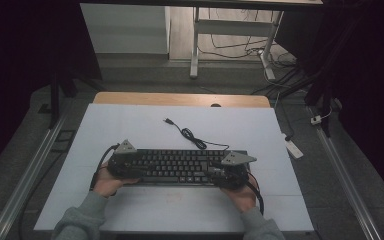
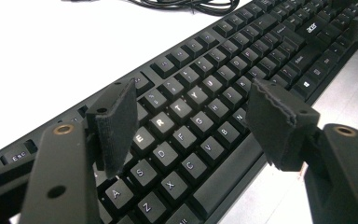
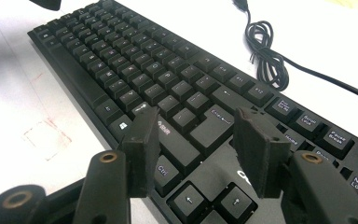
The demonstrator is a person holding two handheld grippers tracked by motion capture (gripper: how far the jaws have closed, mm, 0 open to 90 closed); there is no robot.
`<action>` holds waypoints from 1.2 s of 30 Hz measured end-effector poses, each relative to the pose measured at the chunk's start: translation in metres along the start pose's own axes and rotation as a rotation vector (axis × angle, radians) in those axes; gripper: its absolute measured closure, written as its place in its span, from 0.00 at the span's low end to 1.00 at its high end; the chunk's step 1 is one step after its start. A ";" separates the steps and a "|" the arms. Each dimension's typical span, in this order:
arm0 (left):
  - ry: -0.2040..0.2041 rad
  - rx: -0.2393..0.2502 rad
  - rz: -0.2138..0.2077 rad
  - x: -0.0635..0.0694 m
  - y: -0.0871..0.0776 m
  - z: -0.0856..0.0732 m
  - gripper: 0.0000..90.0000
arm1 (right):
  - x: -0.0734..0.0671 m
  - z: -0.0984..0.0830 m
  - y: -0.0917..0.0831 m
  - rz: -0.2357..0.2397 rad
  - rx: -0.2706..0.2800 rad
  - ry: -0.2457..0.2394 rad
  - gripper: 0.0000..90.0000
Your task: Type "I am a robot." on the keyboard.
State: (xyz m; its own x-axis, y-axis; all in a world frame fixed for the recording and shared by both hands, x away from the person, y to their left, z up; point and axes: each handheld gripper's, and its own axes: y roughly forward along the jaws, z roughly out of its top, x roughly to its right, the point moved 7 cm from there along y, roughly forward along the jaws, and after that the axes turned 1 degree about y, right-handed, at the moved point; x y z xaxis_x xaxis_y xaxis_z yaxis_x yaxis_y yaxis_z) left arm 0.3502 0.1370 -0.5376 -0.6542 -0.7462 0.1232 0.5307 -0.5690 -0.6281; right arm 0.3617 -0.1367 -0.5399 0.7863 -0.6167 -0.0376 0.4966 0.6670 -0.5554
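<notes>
Keyboard (image 1: 180, 166) lies flat across the near middle of the white table (image 1: 130, 125), its cable (image 1: 192, 136) coiled loose behind it. Your left gripper (image 2: 191, 119) hangs over the left letter keys and your right gripper (image 3: 193, 149) over the Enter and arrow keys, both with jaws spread and holding nothing. If a lift is meant, probably close on both ends evenly and keep it level.
</notes>
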 end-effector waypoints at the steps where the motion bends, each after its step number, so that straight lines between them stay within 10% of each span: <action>1: 0.000 0.000 0.001 0.000 0.000 0.000 0.38 | 0.000 0.000 0.000 0.000 0.000 0.000 0.57; 15: 0.003 -0.018 0.010 0.000 0.003 -0.002 0.35 | -0.006 0.017 0.011 0.011 0.015 -0.008 0.59; 36: 0.009 -0.023 0.005 0.000 0.004 -0.002 0.34 | -0.026 0.042 0.063 0.087 -0.088 -0.034 0.99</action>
State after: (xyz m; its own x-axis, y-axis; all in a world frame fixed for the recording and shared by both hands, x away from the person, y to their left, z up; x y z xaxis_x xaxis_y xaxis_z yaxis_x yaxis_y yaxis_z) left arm 0.3510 0.1354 -0.5417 -0.6564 -0.7459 0.1128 0.5219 -0.5570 -0.6461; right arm 0.3879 -0.0612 -0.5389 0.8375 -0.5430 -0.0614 0.3933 0.6769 -0.6222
